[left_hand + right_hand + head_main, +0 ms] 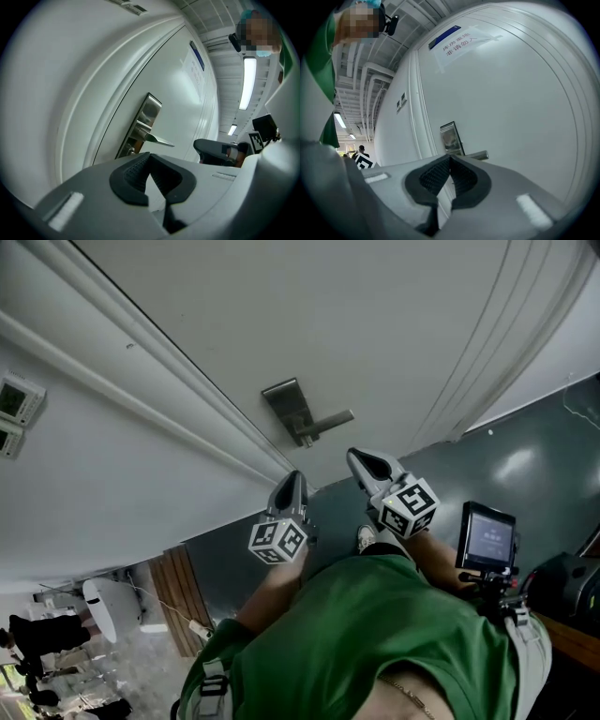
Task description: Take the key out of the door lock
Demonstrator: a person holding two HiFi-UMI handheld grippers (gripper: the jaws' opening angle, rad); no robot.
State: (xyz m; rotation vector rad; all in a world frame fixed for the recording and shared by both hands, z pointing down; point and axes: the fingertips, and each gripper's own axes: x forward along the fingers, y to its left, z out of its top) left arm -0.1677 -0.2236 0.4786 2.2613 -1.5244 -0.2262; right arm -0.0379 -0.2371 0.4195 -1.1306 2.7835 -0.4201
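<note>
A steel lock plate (289, 407) with a lever handle (326, 420) is set in the white door (375, 324). In the left gripper view a small metal key (130, 150) sticks out of the plate (143, 123) below the lever (158, 139). My left gripper (296, 476) is held short of the door, below the lock and a little to its left, jaws shut and empty (149, 157). My right gripper (356, 457) is beside it, just below the lever, also shut with nothing in it (450, 159). The right gripper view shows the plate (451, 137) and the lever's end (478, 155); the key is hidden there.
A printed notice (457, 41) is stuck high on the door. Wall switch panels (19, 401) sit left of the door frame. A small screen on a stand (487, 536) is at my right over dark floor. People stand far off along the corridor (37, 643).
</note>
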